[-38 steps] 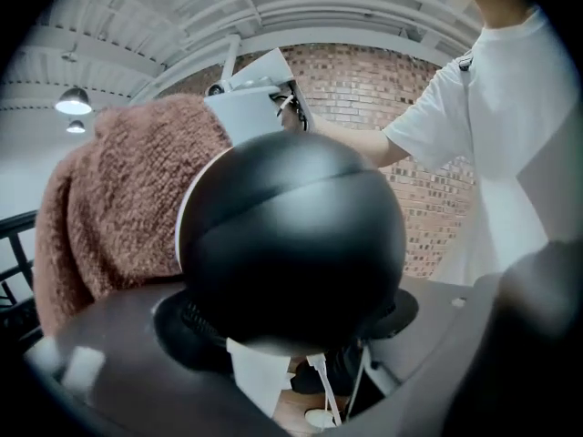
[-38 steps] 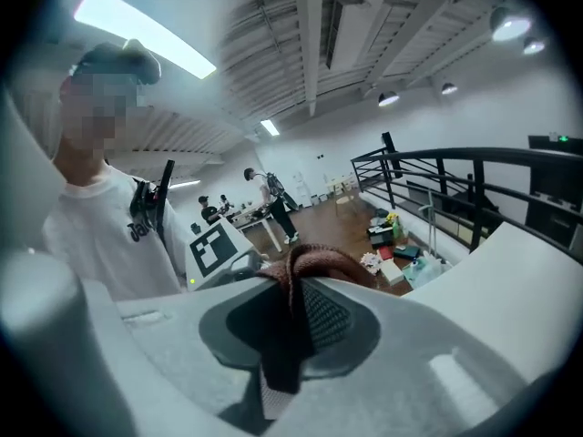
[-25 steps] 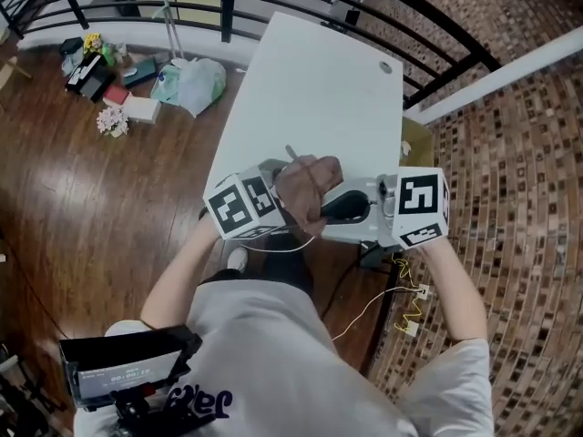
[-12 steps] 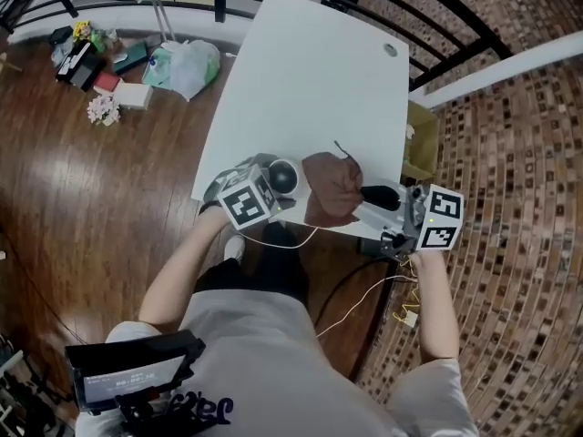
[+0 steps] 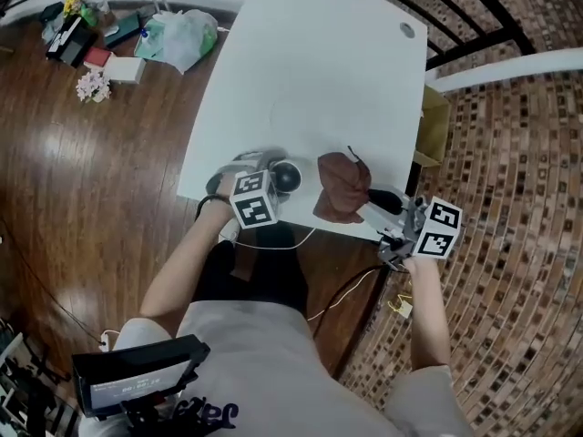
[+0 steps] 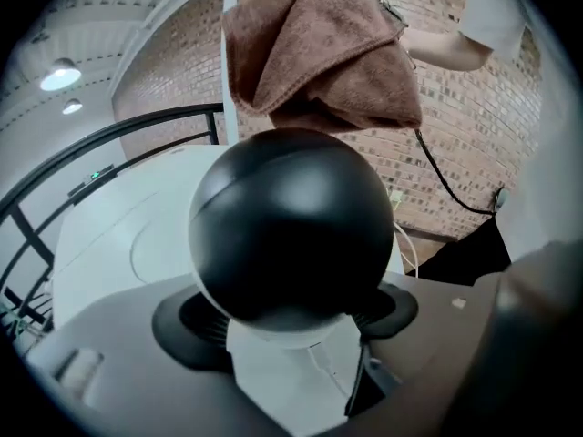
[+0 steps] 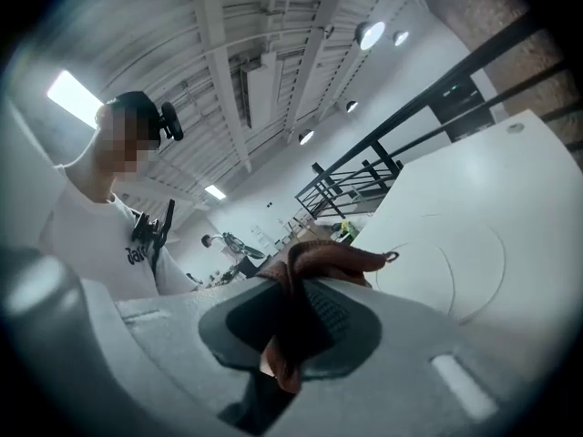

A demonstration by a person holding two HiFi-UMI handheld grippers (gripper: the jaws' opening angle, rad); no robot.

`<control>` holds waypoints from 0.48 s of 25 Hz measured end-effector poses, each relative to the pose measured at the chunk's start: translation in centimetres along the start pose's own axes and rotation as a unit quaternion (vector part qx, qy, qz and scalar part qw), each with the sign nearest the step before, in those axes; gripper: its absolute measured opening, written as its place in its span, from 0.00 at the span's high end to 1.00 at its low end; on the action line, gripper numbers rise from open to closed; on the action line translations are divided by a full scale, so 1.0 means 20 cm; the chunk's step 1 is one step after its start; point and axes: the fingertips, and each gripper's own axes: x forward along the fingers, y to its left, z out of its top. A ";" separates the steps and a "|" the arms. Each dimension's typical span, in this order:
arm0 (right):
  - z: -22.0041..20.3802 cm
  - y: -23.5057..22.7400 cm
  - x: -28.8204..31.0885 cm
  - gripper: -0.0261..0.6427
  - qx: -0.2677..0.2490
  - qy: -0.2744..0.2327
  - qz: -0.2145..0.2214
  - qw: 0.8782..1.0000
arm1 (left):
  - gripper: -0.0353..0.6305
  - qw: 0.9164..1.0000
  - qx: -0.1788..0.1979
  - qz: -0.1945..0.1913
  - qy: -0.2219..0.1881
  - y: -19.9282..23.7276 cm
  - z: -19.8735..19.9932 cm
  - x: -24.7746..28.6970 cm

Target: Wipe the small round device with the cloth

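Lettering was scarce: dark print on the person's white shirt was cut off at the frame's edge and could not be read, and the lines on the small black screen at the chest were too small to make out. The marker cubes carried only black-and-white square patterns.

On the wooden floor beyond the table, a pale green plastic bag sat full, its contents hidden. A tan cardboard box stood just beside the table's right side; its inside did not show.

The left gripper was clenched on the small round device, its pads pressing the white base beneath the black ball. The device was at the near edge of the white table; whether it touched the top could not be told.

The right gripper was clamped on the brown cloth, which hung bunched just beside the device, with a small gap between them in the head view.
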 end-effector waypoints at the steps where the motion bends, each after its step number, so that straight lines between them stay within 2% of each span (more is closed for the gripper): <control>1: 0.01 -0.03 0.01 0.91 0.008 -0.003 0.002 1.000 | 0.35 1.000 -0.002 0.001 -0.009 0.00 0.01 0.00; 5: 0.08 -0.15 0.07 0.91 0.016 0.004 0.005 1.000 | 0.34 0.999 -0.021 0.012 -0.049 0.00 0.04 0.01; 7: 0.16 -0.20 0.14 0.91 0.002 0.022 0.010 1.000 | 0.26 0.996 -0.042 0.027 -0.075 0.01 0.04 -0.01; 10: 0.31 -0.27 0.32 0.91 -0.053 0.080 0.031 0.995 | 0.20 0.988 -0.091 0.056 -0.108 0.01 0.02 -0.08; 12: 0.36 -0.28 0.46 0.91 -0.114 0.142 0.058 0.981 | 0.20 0.981 -0.126 0.080 -0.124 0.00 -0.02 -0.13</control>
